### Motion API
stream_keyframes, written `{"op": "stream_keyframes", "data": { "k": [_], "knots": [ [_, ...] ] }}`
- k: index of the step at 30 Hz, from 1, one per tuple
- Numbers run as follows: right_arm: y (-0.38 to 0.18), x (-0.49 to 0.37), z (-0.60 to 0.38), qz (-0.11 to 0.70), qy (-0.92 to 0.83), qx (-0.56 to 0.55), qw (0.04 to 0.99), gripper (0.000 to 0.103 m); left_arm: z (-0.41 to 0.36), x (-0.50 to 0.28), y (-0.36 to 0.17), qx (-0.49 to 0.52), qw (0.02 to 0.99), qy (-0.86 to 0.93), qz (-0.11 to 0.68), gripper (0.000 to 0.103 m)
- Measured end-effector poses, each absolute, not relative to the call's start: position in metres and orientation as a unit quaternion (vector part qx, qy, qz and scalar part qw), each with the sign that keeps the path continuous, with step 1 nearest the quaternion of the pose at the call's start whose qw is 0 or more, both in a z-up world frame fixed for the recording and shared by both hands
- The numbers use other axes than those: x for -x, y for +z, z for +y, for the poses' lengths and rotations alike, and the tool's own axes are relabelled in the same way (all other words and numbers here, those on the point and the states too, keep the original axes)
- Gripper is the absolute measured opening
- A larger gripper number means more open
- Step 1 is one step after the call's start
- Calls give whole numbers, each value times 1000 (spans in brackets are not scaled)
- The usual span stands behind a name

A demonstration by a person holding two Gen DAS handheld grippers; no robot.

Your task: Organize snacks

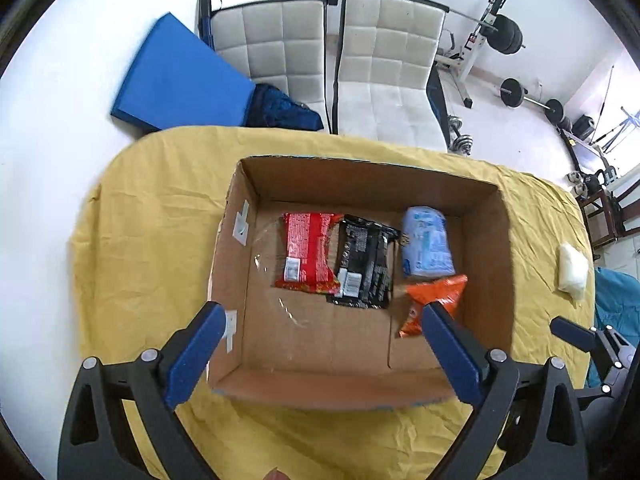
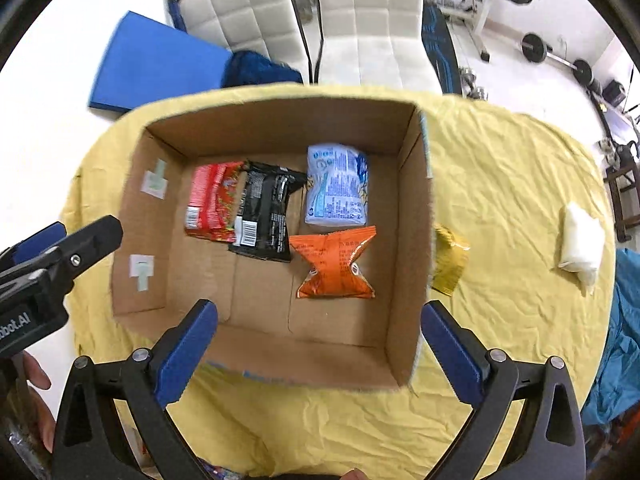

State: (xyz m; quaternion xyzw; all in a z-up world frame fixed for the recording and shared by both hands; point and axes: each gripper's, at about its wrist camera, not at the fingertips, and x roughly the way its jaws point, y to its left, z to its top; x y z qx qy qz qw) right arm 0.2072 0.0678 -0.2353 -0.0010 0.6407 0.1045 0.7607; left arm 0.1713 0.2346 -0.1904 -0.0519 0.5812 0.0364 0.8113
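**Both tongs spread wide above the cardboard box**

The left tongs point(image 1: 322, 322) hang over the near side of the cardboard box point(image 1: 240, 264), blue-padded fingers point(image 1: 196, 354) splayed far apart with nothing between them; one finger sits over the box's left wall, the other inside its right half. The right tongs point(image 2: 318, 320) are likewise agape and empty, spanning the box's near wall from above. In the right wrist view the left tongs enter from the box's left side, and a hand point(image 2: 34, 396) beneath them probably grips the handle, though little shows.
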Motion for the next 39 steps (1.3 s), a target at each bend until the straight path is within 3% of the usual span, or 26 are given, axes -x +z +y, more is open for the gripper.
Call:
{"op": "stream_keyframes", "data": {
  "k": [14,23,31,39],
  "knots": [
    [-177,-146,21,611,138,-25,779,103,200,-124,-142,58,829,34,555,100],
    [-181,-154,-73,607,76,-78,787,103,108,-147,-151,10,824,-7,567,101],
    [-229,-178,-200,618,-12,-116,777,103,21,-191,-200,-67,810,-7,582,101],
    [-344,-234,-204,669,64,-242,700,101,39,-214,-260,-79,787,103,603,101]
  ]
}}
